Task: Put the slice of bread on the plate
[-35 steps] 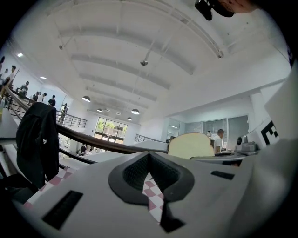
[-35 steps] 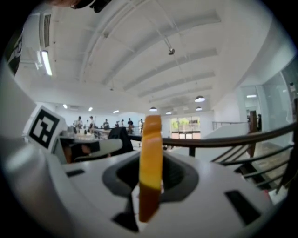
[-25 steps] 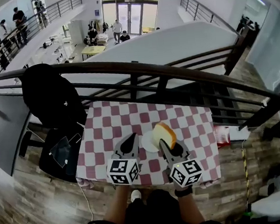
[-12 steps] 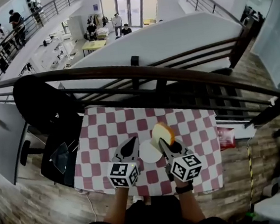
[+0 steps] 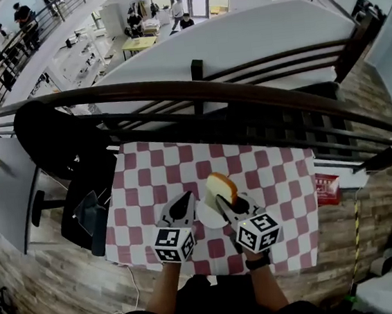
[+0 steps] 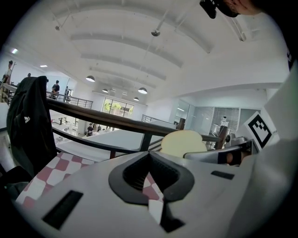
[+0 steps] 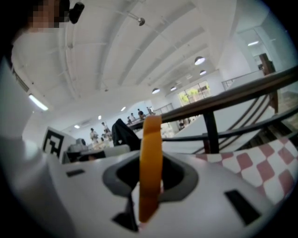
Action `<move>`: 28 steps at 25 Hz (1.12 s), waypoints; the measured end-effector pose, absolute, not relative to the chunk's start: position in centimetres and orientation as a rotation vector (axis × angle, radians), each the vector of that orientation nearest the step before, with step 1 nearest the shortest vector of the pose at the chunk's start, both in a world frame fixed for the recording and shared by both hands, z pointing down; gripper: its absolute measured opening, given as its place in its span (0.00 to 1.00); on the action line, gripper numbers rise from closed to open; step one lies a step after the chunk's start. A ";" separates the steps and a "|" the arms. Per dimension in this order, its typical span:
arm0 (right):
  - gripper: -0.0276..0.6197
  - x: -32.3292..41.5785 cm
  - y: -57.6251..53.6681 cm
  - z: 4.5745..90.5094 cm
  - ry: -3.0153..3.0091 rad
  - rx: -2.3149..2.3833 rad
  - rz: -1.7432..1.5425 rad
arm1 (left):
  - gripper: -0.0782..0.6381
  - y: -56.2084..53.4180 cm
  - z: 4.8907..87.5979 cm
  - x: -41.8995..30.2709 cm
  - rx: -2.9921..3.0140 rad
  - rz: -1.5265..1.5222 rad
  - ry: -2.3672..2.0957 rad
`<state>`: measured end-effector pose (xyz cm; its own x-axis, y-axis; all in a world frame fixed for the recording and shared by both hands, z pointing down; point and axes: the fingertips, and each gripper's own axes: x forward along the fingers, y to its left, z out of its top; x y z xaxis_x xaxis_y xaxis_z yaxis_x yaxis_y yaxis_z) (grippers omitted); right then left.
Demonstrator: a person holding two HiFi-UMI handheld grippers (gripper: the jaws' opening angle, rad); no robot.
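The slice of bread (image 5: 220, 188) is up on its edge, clamped in the right hand-held gripper (image 5: 223, 203). Looking along that gripper, the orange crust faces us dead on. It stands tall out of the dark pads (image 7: 179, 174), and the jaws are closed on both flat sides. Over to the left hand-held gripper (image 5: 185, 201), riding alongside on the right one's left: its jaws are brought together at the tips and there's nothing in them. The white plate (image 5: 207, 218) lies on the checked table (image 5: 150, 182) between the two grippers, tucked just beside the right gripper's jaws on their left. From the head view the bread overlaps the plate's far right rim, though whether it touches the plate is not clear. From the left gripper, the bread's pale flat face shows just past its tips and to the right. The right gripper's marker cube (image 6: 260, 131) shows further right again. A dark railing (image 5: 196, 93) runs across beyond both grippers, and a black jacket (image 5: 54, 136) hangs well off to the left gripper's left.
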<state>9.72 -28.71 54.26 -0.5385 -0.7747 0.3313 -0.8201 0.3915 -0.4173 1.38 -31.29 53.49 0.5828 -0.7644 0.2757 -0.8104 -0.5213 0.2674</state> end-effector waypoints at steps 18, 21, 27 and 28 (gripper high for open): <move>0.19 9.6 -25.7 66.3 -2.286 1.226 1.262 | 0.13 -30.0 60.5 2.0 2.310 0.277 -1.248; 0.19 8.6 -24.7 68.3 -2.244 1.177 1.311 | 0.13 -29.7 61.0 1.5 2.289 0.282 -1.251; 0.19 7.1 -23.9 71.3 -2.193 1.121 1.439 | 0.13 -29.5 61.7 0.1 2.250 0.289 -1.273; 0.19 6.9 -23.8 71.9 -2.179 1.116 1.456 | 0.13 -29.4 62.0 -0.1 2.240 0.295 -1.277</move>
